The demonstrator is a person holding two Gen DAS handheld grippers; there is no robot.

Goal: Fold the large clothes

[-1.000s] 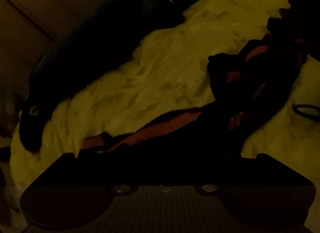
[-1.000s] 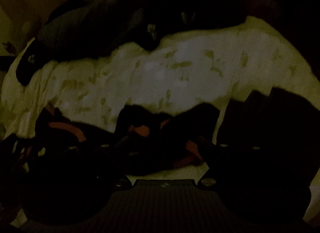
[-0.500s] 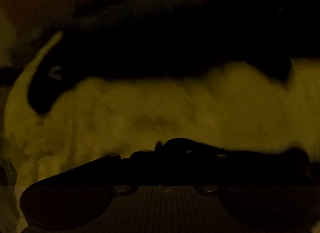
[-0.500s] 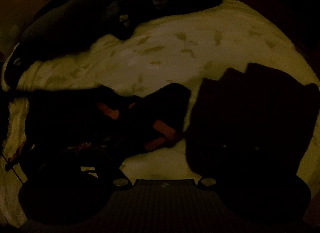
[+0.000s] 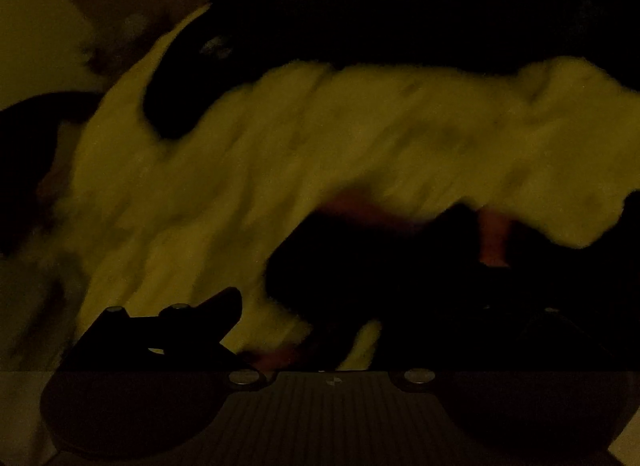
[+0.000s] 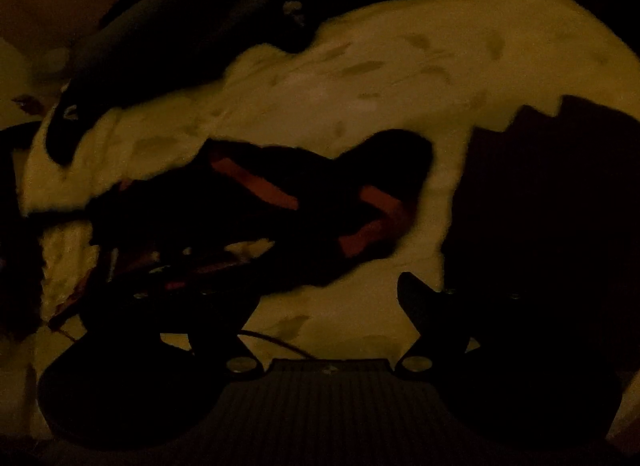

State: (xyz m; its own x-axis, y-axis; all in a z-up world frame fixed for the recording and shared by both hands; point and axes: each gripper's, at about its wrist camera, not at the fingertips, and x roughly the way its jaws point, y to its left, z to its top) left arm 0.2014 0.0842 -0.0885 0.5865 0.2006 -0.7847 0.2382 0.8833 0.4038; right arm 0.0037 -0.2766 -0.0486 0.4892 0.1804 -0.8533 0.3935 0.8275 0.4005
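Black garment (image 6: 304, 205) with red stripes — folds lost in darkness, blurred.

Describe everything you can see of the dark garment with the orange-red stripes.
The dark garment is black, soft cloth with orange-red bands, one long and slanted, others crossing near its right end. It lies crumpled and unfolded on the pale leaf-print bedsheet, left of a separate dark stack of cloth. The scene is very dim; whether either gripper touches it cannot be told.

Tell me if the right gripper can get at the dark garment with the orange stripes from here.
Probably yes: the right gripper is open, and the striped garment lies just ahead on the bedsheet with nothing between them.
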